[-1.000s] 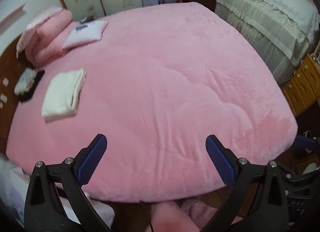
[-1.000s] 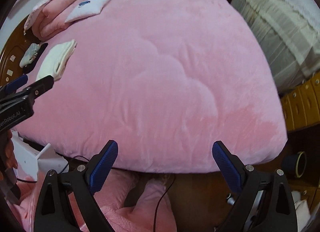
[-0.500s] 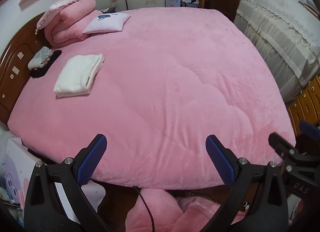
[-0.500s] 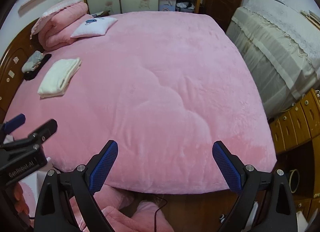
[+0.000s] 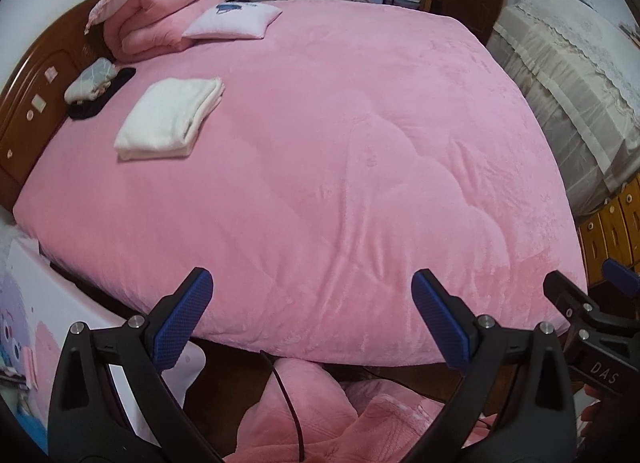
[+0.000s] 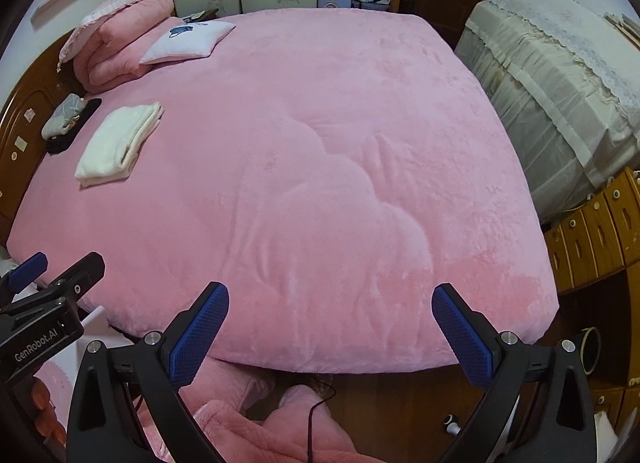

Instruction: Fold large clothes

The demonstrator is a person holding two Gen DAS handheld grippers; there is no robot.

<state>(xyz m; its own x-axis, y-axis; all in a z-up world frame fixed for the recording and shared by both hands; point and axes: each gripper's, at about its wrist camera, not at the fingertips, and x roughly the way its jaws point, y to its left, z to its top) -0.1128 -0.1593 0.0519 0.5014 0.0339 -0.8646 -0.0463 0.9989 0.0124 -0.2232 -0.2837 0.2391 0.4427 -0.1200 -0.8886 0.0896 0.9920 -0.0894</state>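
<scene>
A folded white garment [image 5: 170, 119] lies on the pink bed [image 5: 340, 143] near the headboard; it also shows in the right wrist view [image 6: 120, 145]. A pink fleece garment [image 5: 320, 419] lies crumpled on the floor below the bed's near edge, also in the right wrist view [image 6: 256, 431]. My left gripper [image 5: 312, 315] is open and empty above that edge. My right gripper [image 6: 330, 323] is open and empty beside it, to the right.
A folded pink quilt [image 5: 156, 11], a white cushion [image 5: 232, 21] and a small grey and black bundle [image 5: 98, 85] sit by the wooden headboard [image 5: 28, 103]. A covered cream sofa [image 6: 560, 83] and wooden drawers [image 6: 596, 231] stand to the right. A black cable [image 5: 288, 403] crosses the floor garment.
Both grippers have pulled back and risen from the bed's near edge, so more of the room shows. Both stayed open and empty.
</scene>
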